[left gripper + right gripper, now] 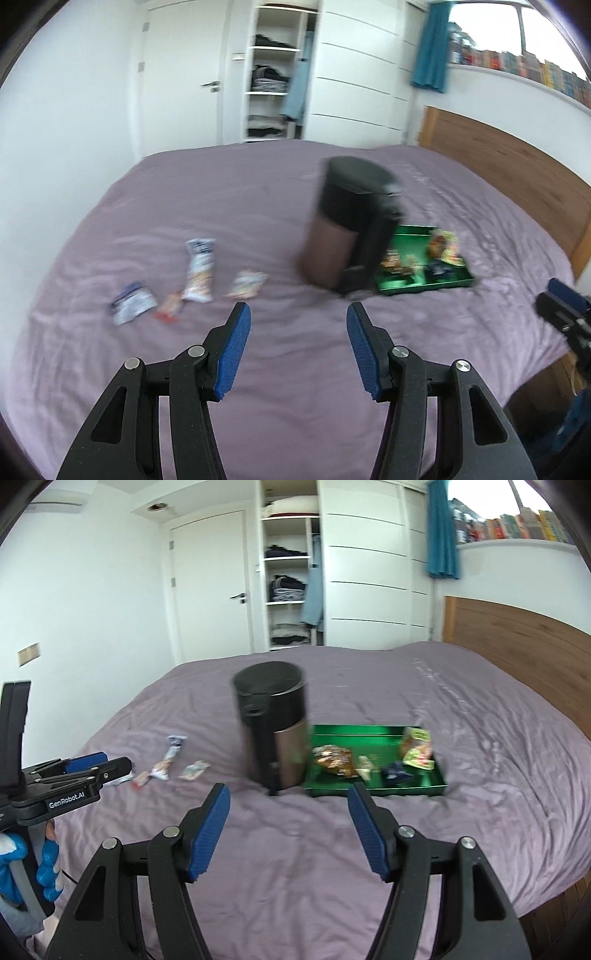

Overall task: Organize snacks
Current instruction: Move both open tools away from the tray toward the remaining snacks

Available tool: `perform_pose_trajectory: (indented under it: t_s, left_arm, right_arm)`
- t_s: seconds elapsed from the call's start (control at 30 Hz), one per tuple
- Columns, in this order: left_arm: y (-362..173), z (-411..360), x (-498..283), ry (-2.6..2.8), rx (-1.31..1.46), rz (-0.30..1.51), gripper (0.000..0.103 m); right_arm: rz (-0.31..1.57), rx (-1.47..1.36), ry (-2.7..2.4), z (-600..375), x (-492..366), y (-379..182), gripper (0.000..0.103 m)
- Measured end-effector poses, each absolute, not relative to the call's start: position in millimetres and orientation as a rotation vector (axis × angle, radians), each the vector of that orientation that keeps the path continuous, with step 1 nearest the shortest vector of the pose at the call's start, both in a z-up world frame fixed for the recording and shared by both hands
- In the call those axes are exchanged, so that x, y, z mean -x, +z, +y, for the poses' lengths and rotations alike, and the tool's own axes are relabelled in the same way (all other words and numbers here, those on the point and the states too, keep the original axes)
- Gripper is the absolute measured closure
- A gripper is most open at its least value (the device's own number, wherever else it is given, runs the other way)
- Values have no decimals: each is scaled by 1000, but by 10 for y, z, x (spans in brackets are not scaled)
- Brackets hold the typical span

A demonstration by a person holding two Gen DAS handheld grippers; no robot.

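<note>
Ahead-left of both empty, released tongs (pixel 297 314) (pixel 290 794): snack packets (pixel 199 271), probably light, crinkly, slippery; best pinched across a flat sealed end, gently.

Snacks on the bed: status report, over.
Both grippers, left and right, open, empty. Four snack packets loose; green tray part-filled. Dark bin stands between.

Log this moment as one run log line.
left gripper open, empty | right gripper open, empty | green tray part filled | four snack packets loose
</note>
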State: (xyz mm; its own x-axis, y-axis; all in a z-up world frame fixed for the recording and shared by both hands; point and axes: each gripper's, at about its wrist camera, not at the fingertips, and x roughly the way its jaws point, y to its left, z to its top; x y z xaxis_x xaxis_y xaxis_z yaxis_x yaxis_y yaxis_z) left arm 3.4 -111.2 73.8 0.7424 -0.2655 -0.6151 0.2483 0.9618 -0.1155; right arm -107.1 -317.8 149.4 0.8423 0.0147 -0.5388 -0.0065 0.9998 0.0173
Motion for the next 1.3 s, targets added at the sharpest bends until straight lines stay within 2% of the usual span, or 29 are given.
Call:
perform_pose_trajectory:
  t_s: [0.3, 0.5, 0.87, 1.3]
  left_arm:
    - [338, 213, -9, 29, 85, 725, 55]
    - [-15, 762, -137, 171, 142, 768, 55]
    - [-568, 659, -872, 179, 92, 839, 55]
    - [-253, -18, -1474, 13, -24, 979, 55]
  right_arm:
    - [592, 24, 160, -2521, 768, 1300, 23]
    - [626, 36, 214, -2271, 354, 957, 23]
    - [708, 84, 265, -2037, -576, 323, 23]
    - [958, 58, 351, -1712, -1493, 232, 23]
